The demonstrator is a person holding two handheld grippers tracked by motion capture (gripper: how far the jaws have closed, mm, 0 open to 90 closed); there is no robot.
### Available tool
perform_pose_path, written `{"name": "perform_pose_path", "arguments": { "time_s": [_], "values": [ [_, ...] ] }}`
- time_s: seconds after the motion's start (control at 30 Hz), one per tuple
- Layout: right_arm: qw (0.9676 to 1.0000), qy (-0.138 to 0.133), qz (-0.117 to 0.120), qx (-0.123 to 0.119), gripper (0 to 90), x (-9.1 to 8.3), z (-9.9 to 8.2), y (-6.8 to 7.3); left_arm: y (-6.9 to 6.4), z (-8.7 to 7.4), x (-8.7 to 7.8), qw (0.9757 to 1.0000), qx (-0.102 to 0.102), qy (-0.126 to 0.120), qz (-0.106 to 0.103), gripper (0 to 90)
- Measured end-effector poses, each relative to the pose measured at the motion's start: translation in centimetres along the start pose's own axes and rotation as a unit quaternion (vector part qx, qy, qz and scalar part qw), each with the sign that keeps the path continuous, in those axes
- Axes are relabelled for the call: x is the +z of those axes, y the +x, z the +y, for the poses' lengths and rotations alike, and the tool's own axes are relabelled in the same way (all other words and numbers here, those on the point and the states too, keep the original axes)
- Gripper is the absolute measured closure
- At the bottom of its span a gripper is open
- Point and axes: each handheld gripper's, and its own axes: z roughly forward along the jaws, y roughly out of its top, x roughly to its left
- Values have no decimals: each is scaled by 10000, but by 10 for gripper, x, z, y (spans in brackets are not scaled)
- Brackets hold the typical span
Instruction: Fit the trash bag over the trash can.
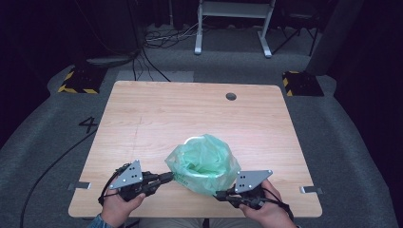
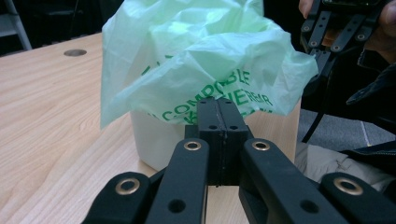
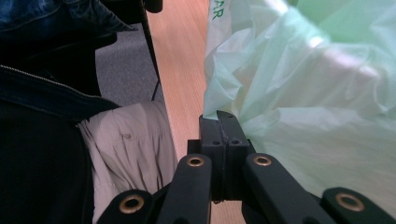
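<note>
High view: green bag (image 1: 203, 161) lines a white bin (image 1: 192, 140) on the wooden surface (image 1: 157, 118), between my two hand-held grippers. My left hand-held gripper (image 1: 166, 178) has its jaws pressed together at the bag's printed edge; whether film is pinched, I cannot tell. My right hand-held gripper (image 1: 219, 195) is likewise closed, tips touching the bag's skirt, grip unconfirmed.

bare table (image 1: 157, 114) beyond the green bag (image 1: 204, 161)
</note>
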Motion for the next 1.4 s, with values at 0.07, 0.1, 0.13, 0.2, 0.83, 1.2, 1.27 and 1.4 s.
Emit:
{"name": "perform_pose_path", "arguments": {
  "time_s": [0.07, 0.1, 0.13, 0.2, 0.83, 1.2, 1.27, 1.4],
  "values": [
    [10000, 41, 12, 21, 900, 3, -2, 0, 1, -3, 1, 10000, -15, 76, 12, 900],
    [10000, 62, 33, 52, 900, 5, -4, 0, 2, -4, 2, 9999, -23, 102, 19, 900],
    [9999, 74, 49, 62, 900, 7, -6, -1, 3, -6, 2, 9999, -28, 152, 37, 900],
    [9998, 147, 87, 105, 900, 12, -10, 0, 5, -11, 3, 9997, -126, 185, 55, 900],
    [9995, 2, -120, 303, 658, -1, -20, 6, 23, -13, -39, 9972, -361, -355, 554, 652],
    [9967, -421, -682, 124, 559, -50, -1, 11, 26, 16, -49, 9952, -250, -620, 717, 523],
    [9953, -457, -847, 127, 544, -56, 3, 6, 25, 24, -50, 9947, -228, -657, 753, 503],
    [9918, -533, -1155, 147, 507, -62, 13, -2, 28, 37, -51, 9933, -276, -850, 732, 463]
  ]
}}
